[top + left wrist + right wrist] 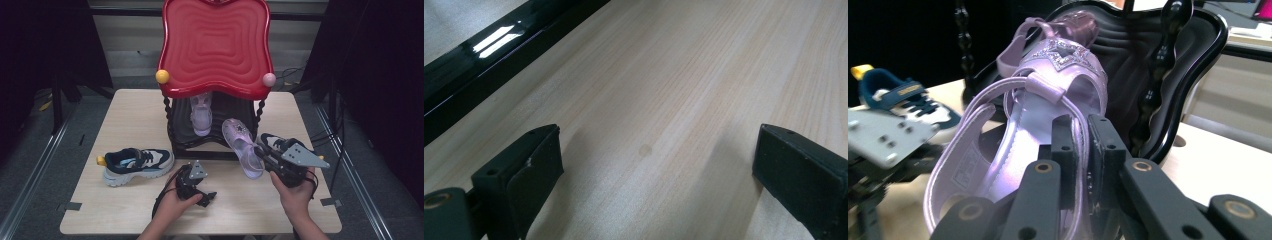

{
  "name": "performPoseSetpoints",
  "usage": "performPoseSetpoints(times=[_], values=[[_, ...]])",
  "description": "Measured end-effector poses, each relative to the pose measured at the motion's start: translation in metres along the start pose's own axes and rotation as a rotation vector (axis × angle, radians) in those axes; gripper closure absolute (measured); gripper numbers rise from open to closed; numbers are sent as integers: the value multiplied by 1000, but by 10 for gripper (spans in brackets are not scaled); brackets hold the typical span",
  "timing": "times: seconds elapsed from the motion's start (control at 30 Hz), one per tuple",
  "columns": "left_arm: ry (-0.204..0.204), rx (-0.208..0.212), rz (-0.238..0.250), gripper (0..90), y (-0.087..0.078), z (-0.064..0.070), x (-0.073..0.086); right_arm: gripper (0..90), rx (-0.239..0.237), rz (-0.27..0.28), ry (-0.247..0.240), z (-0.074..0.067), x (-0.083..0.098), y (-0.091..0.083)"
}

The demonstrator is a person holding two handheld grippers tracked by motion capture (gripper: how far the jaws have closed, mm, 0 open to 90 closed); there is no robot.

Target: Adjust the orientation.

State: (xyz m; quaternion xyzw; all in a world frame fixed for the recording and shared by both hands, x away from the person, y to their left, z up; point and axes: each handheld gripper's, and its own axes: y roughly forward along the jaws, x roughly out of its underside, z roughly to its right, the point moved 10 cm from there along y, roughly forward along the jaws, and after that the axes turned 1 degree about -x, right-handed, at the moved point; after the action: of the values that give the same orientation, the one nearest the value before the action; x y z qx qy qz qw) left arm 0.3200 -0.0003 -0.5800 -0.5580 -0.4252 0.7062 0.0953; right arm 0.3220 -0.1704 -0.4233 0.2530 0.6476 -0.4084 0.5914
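Observation:
My right gripper (261,152) (1080,145) is shut on the side rim of a translucent purple sandal (241,142) (1013,165) and holds it tilted above the table, toe toward the black lower shelf (235,107) (1148,45) of a stand. A matching purple sandal (201,115) sits on that shelf. My left gripper (200,192) (656,165) rests low on the wooden table (130,115), open, with bare wood between its pads.
The stand's red scalloped top tray (215,45) overhangs the shelf. A navy and white sneaker (137,164) (903,97) lies on the table's left half. A second sneaker (272,141) lies behind the right gripper.

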Motion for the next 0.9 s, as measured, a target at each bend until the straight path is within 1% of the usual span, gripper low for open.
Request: performPoseSetpoints(times=[0.1,0.17,0.2,0.23,0.27,0.4,0.43,0.67,0.7,0.73,0.77,0.8,0.83,0.87,0.9], values=[[0,0,-2,52,0,0,0,823,28,2,-2,2,-5,9],[1,0,-2,53,0,0,0,824,37,6,-2,3,-7,11],[0,0,0,53,0,0,0,824,59,10,0,5,-11,16],[0,0,0,52,0,0,0,824,59,10,0,5,-11,16],[1,0,-2,52,0,0,0,824,87,7,-11,7,-14,21],[0,-3,-6,52,0,0,0,824,129,3,1,11,-20,30],[-1,0,0,52,0,0,0,824,141,4,2,12,-20,32],[0,0,0,52,0,0,0,824,193,-1,3,16,-22,47],[0,0,0,52,0,0,0,824,209,2,5,17,-24,51],[0,0,0,52,0,0,0,824,209,2,5,17,-24,51],[0,-3,-6,52,0,0,0,824,221,6,3,17,-26,56],[0,-3,-6,52,0,0,0,824,221,6,3,17,-26,56],[1,-3,-3,52,0,0,0,824,232,7,-9,17,-28,60],[1,-3,-3,52,0,0,0,824,232,7,-9,17,-28,60],[0,-1,-2,52,0,0,0,823,244,6,-10,18,-28,64]])
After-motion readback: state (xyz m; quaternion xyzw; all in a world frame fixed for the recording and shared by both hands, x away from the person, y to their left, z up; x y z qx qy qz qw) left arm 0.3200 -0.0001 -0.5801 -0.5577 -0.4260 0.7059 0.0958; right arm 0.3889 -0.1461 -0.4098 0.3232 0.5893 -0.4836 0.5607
